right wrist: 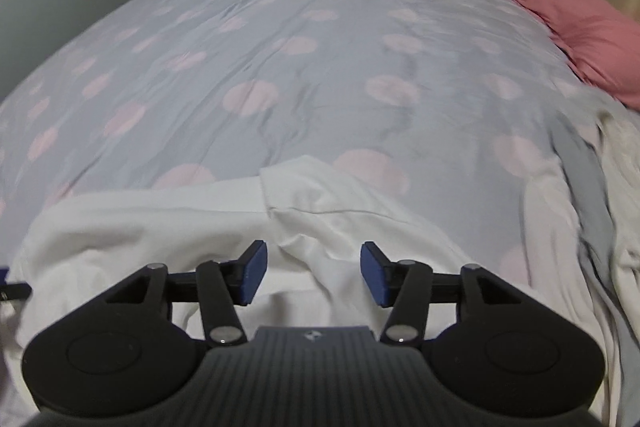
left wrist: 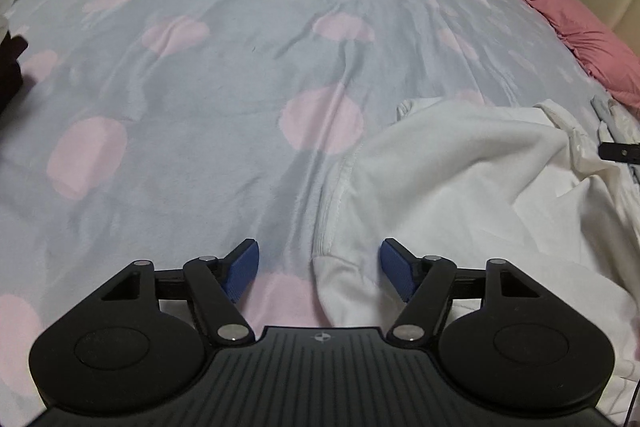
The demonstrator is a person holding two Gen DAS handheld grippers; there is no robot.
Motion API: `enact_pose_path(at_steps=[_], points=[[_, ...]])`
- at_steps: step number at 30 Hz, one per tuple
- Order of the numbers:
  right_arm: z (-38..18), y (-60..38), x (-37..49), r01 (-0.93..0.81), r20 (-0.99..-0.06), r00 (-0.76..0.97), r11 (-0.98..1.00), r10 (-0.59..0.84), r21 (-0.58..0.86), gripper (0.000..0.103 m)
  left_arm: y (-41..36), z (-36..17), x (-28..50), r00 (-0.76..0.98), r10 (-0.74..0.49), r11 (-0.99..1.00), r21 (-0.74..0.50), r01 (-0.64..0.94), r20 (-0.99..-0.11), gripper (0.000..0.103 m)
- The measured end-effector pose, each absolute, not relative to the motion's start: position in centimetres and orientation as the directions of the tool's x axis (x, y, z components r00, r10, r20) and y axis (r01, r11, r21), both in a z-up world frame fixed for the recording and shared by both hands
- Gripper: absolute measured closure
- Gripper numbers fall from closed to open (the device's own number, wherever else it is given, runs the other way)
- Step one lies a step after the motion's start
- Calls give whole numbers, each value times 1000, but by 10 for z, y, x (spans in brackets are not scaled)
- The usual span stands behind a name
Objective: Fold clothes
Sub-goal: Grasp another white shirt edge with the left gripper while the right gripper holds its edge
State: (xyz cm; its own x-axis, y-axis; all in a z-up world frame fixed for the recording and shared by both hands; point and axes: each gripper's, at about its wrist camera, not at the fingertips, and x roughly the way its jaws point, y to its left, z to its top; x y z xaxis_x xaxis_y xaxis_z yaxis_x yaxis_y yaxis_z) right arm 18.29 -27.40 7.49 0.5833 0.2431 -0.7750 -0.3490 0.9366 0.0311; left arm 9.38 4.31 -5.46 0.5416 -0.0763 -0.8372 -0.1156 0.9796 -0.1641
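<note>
L gripper (left wrist: 320,269): blue ribbed pads wide apart, nothing between them, hovering just over the hemmed edge of the white fleece-like garment (left wrist: 460,187) where it meets the bedspread. R gripper (right wrist: 313,273): pads also apart, empty, hanging over the rumpled middle of the same white garment (right wrist: 192,227), a raised crease right under the gap.

Garment lies crumpled on the near side of the grey bedspread w/ pink round spots (left wrist: 200,87), not flat, not in a neat fold; one stitched band runs along its left edge, a flap bunches up toward the far side. More loose grey-and-white cloth (right wrist: 592,195) heaped at right, touching or just beside the garment, can't tell which. Pink pillow (right wrist: 592,31) far right, well apart.

Stage: could be laying out or mid-fold, pics don't settle it.

Risks, my read:
- L pads sit over the cloth/bedspread border, so closing there may pinch the bedspread too and drag it.
- R over a thick bunch: may grab several layers, fold goes lopsided.
- Neighbouring pile may snag and come along.
- Soft fabric may slip from a shallow pinch.
</note>
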Motion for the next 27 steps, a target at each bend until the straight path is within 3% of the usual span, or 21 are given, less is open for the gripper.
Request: enact_pose_path(at_steps=[7, 9, 10, 11, 12, 16, 19, 27], points=[[59, -249, 206, -382, -778, 579, 924, 243, 5, 53, 40, -58, 99, 550, -63, 984, -145, -106, -832, 38], [54, -242, 211, -381, -787, 580, 924, 211, -33, 59, 40, -59, 100, 552, -63, 983, -146, -108, -832, 38], [52, -239, 213, -380, -792, 580, 923, 192, -55, 69, 41, -59, 100, 552, -64, 983, -149, -110, -831, 38], [49, -235, 215, -379, -795, 581, 922, 172, -76, 86, 41, -59, 100, 552, -65, 982, -151, -111, -831, 38], [50, -235, 216, -365, -793, 589, 926, 154, -91, 91, 41, -59, 100, 553, -66, 982, -153, -112, -831, 38], [64, -243, 214, -293, -756, 647, 947, 95, -132, 95, 40, -58, 99, 557, -61, 983, -146, -109, -828, 39], [79, -252, 208, -245, -712, 700, 956, 59, -161, 96, 39, -56, 98, 557, -58, 985, -139, -105, -828, 46], [129, -266, 184, -141, -583, 812, 965, -13, -219, 97, 35, -47, 95, 566, -52, 989, -123, -88, -823, 81]])
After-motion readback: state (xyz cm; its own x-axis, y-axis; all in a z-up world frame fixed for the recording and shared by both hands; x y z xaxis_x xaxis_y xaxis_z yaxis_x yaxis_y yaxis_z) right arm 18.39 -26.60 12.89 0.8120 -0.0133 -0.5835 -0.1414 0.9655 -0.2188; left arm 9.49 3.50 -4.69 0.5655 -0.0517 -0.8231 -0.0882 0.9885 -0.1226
